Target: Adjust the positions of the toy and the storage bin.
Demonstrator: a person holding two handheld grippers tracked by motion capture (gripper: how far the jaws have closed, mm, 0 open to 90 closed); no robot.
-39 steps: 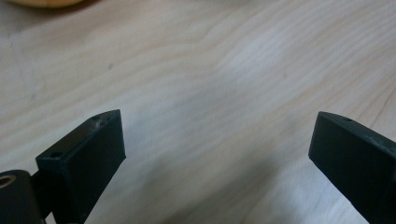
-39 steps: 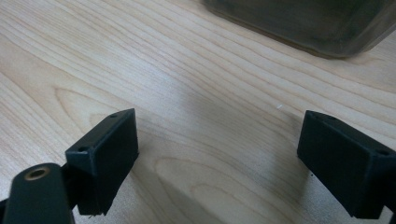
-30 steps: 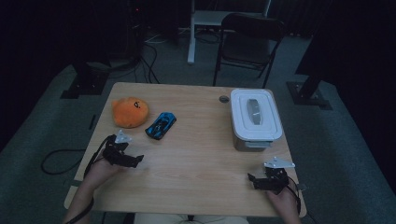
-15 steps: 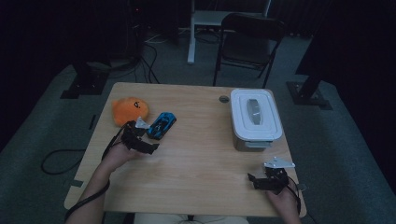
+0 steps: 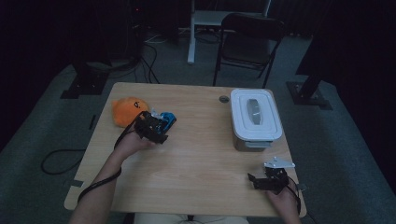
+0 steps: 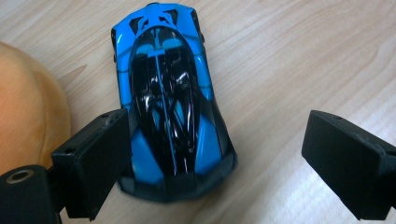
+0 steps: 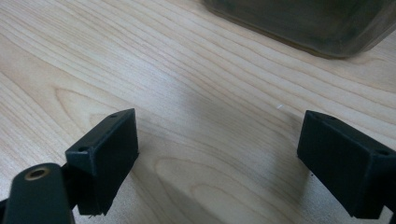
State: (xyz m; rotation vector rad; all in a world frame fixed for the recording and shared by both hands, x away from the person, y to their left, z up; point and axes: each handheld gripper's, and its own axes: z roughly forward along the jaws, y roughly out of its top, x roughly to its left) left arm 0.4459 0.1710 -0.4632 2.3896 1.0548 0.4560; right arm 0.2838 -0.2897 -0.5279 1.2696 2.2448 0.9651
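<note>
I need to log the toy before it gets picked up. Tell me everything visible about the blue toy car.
The glossy blue plastic toy sports car has a black canopy and black trim. It sits upright on its wheels on the pale wooden table, beside the orange plush toy. The left gripper straddles its near end with jaws wide; the left jaw is at its side, and contact is unclear.

Your right gripper (image 7: pixel 219 163) holds its two black jaws wide apart over bare wooden table (image 7: pixel 140 60), nothing between them. Ahead, at the top edge, sits the lower wall of a grey box (image 7: pixel 308 23).
</note>
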